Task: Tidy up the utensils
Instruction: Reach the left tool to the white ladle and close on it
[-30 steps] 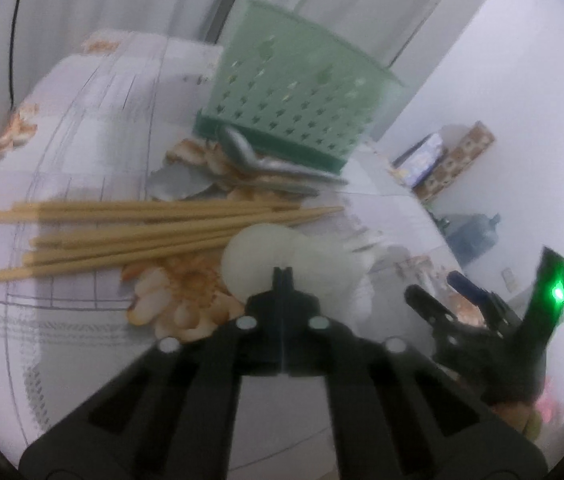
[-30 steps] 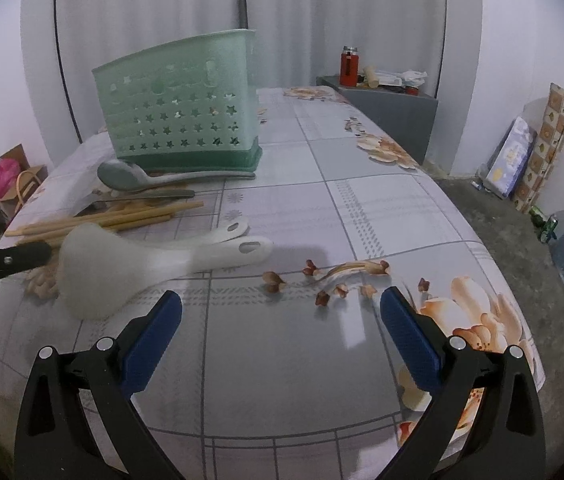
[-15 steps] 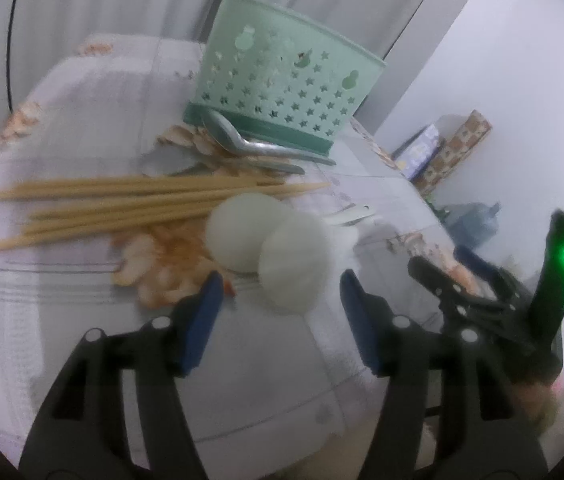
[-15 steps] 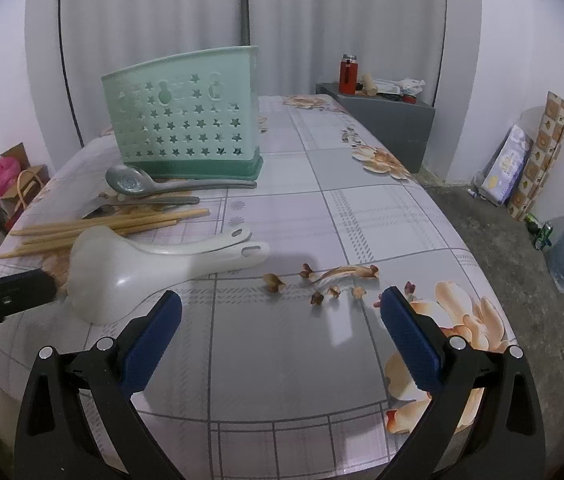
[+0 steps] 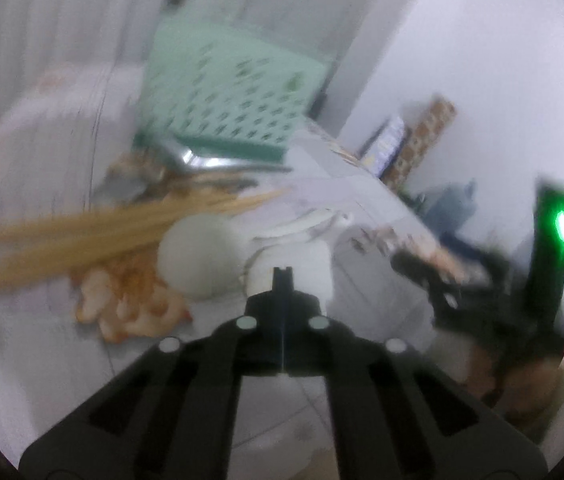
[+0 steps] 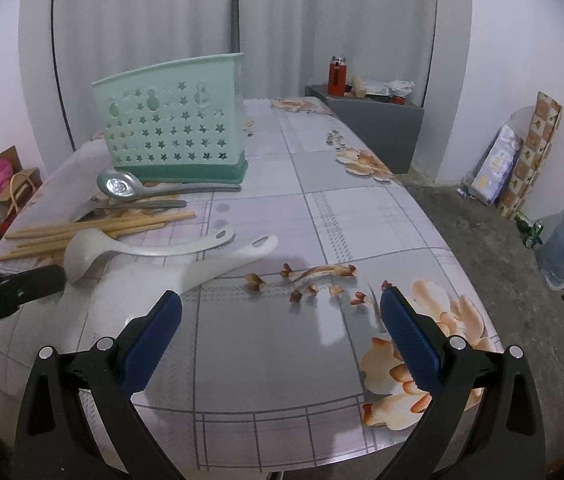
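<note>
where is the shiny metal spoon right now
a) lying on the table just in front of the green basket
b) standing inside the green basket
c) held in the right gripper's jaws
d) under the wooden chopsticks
a: in the right wrist view the metal spoon lies flat on the table, its handle running along the base of the green basket, clear of the chopsticks.

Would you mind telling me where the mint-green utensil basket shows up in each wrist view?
Left wrist: green basket, blurred, upper centre, beyond the chopsticks.
Right wrist: green basket, sharp, upper left, standing on the table.
Shared landmark: the metal spoon lying at its base.
</note>
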{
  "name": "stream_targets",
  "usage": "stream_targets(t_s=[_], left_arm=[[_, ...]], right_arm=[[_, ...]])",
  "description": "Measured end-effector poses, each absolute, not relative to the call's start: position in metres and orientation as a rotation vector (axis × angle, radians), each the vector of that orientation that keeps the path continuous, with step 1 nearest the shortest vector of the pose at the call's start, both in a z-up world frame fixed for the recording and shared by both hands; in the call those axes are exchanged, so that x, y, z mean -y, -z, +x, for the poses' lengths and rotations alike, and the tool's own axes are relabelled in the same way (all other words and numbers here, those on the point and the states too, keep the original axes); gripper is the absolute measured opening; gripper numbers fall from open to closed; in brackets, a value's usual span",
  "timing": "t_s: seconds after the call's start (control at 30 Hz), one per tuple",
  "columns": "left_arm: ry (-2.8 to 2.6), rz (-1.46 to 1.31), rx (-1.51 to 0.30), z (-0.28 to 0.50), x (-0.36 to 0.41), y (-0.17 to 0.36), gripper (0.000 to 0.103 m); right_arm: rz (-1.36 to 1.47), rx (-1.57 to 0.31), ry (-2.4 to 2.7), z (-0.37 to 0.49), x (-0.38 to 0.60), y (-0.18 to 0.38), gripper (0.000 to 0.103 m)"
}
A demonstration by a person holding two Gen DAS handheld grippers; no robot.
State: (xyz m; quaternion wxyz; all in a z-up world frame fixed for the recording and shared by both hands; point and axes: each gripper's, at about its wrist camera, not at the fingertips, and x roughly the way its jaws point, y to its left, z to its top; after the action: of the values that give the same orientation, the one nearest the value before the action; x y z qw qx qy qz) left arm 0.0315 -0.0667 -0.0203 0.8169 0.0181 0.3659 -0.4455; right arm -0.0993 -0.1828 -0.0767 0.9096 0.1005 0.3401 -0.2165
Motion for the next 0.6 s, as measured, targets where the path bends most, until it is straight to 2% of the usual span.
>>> stream_targets(t_s=[0.2, 0.27, 0.3, 0.43, 0.6], left_arm=[[0.924, 0.191, -0.762, 0.012, 0.077, 0.02, 0.001], [0.897, 0.197, -0.768, 0.012, 0.077, 0.024, 0.02], [0.881, 0.201, -0.765, 0.012, 0.077, 0.025, 0.036], [0.898, 0.281, -0.716, 0.008, 0.091, 0.027, 0.062], [0.924, 0.444, -0.719, 0.013, 0.119, 0.04, 0.063]], right_arm=[[0.205, -0.69, 0.457, -0.102, 0.184, 0.074, 0.097], [0.202, -0.689, 0.462, -0.103, 0.185, 0.074, 0.097], [0.201, -0.691, 0.466, -0.104, 0.186, 0.075, 0.097], [0.208, -0.691, 0.487, -0.107, 0.193, 0.074, 0.097], [0.242, -0.684, 0.515, -0.111, 0.203, 0.074, 0.097]])
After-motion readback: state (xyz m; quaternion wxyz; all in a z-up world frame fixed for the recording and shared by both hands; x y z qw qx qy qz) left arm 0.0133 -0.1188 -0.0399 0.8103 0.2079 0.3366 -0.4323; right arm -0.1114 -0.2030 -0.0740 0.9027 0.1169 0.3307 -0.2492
